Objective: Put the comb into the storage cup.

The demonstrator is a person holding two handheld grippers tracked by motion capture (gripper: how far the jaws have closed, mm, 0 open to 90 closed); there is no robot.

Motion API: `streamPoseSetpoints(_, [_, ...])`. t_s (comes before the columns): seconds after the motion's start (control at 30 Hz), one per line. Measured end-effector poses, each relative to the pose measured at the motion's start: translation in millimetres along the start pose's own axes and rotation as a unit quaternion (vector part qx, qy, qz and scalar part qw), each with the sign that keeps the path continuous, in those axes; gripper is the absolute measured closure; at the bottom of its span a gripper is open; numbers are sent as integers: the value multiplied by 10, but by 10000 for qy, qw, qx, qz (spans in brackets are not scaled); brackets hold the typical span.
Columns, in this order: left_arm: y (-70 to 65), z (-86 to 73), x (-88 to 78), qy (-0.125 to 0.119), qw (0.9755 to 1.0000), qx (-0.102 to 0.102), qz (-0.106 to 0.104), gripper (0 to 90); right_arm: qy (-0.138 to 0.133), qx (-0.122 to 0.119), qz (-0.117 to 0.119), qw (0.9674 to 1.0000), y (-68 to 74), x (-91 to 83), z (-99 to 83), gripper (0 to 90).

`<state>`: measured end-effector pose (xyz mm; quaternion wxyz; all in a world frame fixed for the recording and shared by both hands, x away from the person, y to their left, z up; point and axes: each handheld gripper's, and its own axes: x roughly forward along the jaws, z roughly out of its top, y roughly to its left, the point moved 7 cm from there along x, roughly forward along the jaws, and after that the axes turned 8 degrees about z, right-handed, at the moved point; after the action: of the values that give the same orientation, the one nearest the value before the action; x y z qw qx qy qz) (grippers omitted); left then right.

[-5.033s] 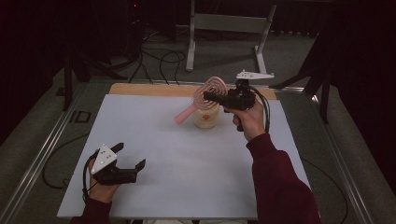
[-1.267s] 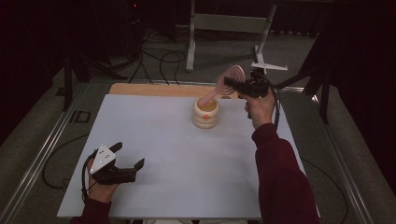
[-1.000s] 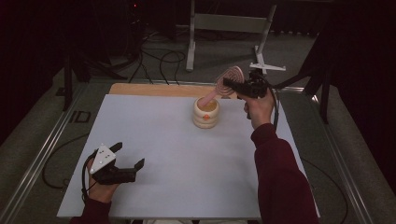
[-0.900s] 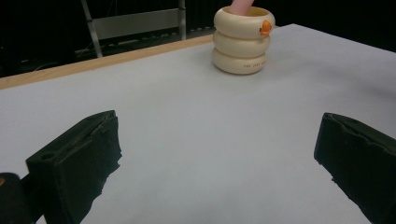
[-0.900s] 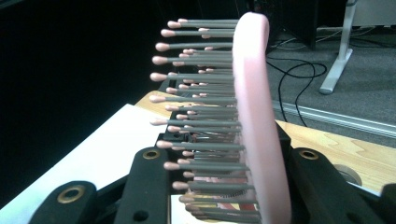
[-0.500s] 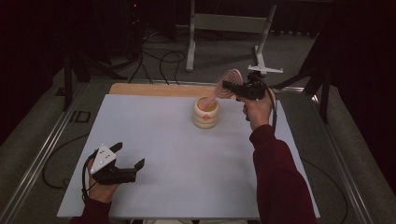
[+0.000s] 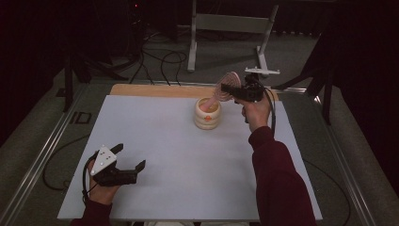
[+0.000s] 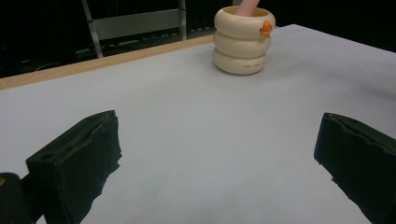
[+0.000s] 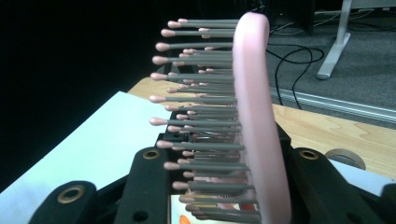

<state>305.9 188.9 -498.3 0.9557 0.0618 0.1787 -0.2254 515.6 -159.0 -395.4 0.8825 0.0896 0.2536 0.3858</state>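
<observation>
A cream ringed cup (image 7: 207,114) (image 8: 243,39) with a small orange mark stands at the back middle of the white table (image 7: 179,155). A pink hairbrush (image 7: 229,83) (image 9: 252,116) leans up and to the right, with its handle end (image 8: 247,5) down in the cup. My right gripper (image 7: 227,87) (image 9: 226,179) is shut on the brush's bristled head, held above and right of the cup. My left gripper (image 7: 129,156) (image 8: 215,154) rests on the table at the front left. It is open with nothing between its jaws.
A wooden strip (image 7: 155,90) runs along the table's back edge. A roll of tape (image 9: 345,158) lies on it near the right gripper. A metal stand (image 7: 230,28) and cables (image 7: 160,56) are on the floor behind. Metal rails border both table sides.
The right gripper has swung the brush from lying across the cup's top to leaning with its handle end in the cup, then shifted slightly right. The left gripper has not moved.
</observation>
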Motion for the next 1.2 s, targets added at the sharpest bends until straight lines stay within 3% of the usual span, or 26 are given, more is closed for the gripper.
streamPoseSetpoints(1.2, [0, -4, -1, -3, 10000, 2, -13, 11, 223, -20, -87, 9997, -5, 217, -142, 639])
